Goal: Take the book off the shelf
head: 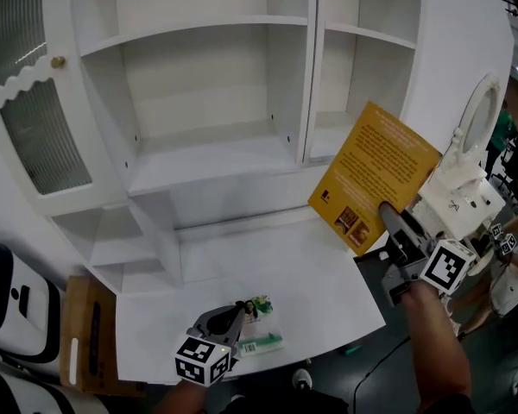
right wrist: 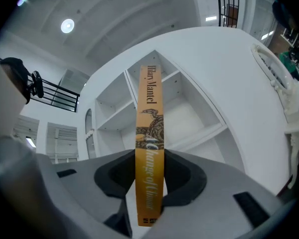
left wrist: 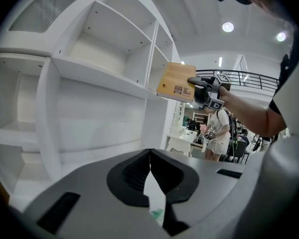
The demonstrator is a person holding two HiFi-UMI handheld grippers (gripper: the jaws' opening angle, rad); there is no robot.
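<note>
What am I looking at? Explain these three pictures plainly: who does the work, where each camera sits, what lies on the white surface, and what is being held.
There is no robot here. A person holds a two-jaw hand tool, called a gripper, in each hand. The head view comes from a camera on the person's head, looking down at a white shelf unit and the white surface in front of it. The other two pictures come from cameras riding on the grippers, each looking along its own jaws.

The right gripper is clamped on an orange book, held in the air in front of the shelves. Its own view shows the book's spine between the jaws. The left gripper is low over the surface, its jaws together with nothing between them. Beside it lies a small packet with green print.
</note>
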